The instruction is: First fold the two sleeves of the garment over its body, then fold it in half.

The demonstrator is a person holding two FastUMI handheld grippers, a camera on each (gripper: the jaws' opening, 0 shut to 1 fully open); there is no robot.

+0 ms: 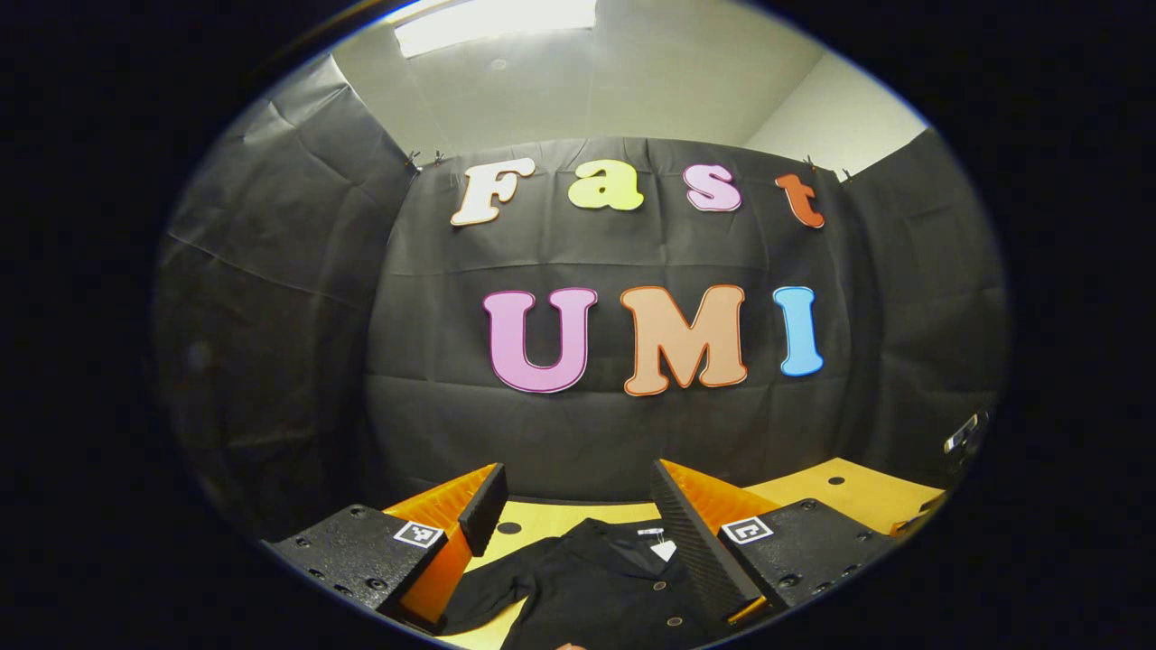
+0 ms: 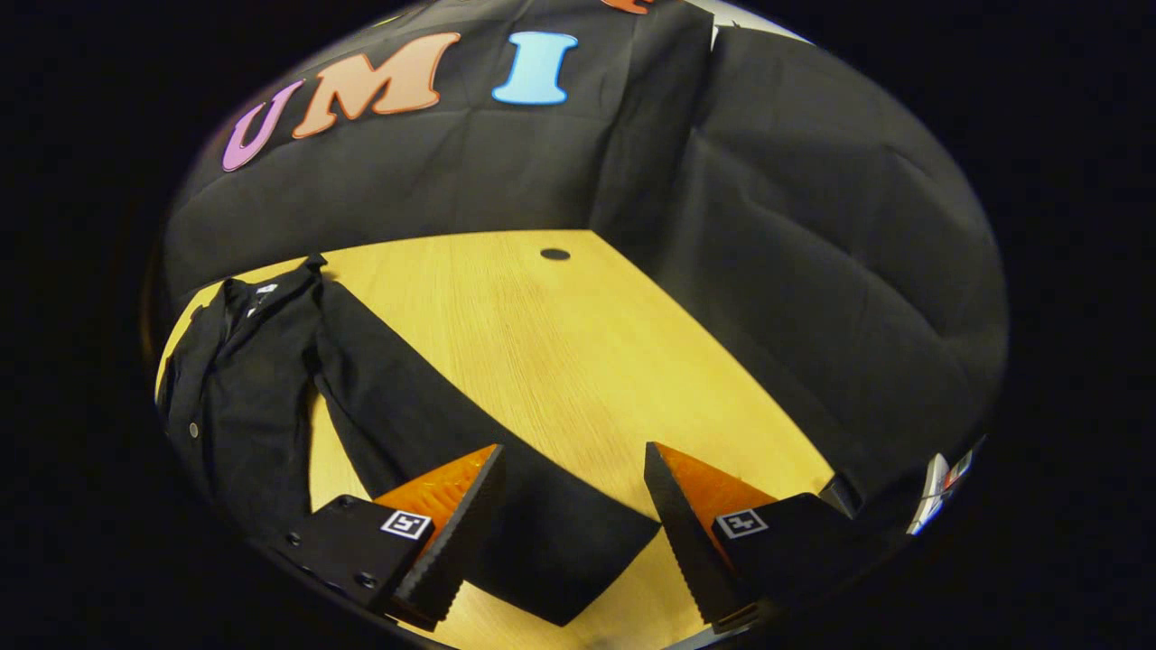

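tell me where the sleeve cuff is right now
In the right gripper view, the sleeve lies spread out on the wooden table, its cuff between the open right gripper fingers.

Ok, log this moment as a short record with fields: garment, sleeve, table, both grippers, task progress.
garment: black buttoned shirt, lying flat on the table
sleeve: one long sleeve spread out sideways on the wood, not folded over the body
table: light wood, small dark hole near the far edge
left gripper: open, above the shirt's collar area
right gripper: open, above the sleeve's cuff end
progress: no fold visible yet
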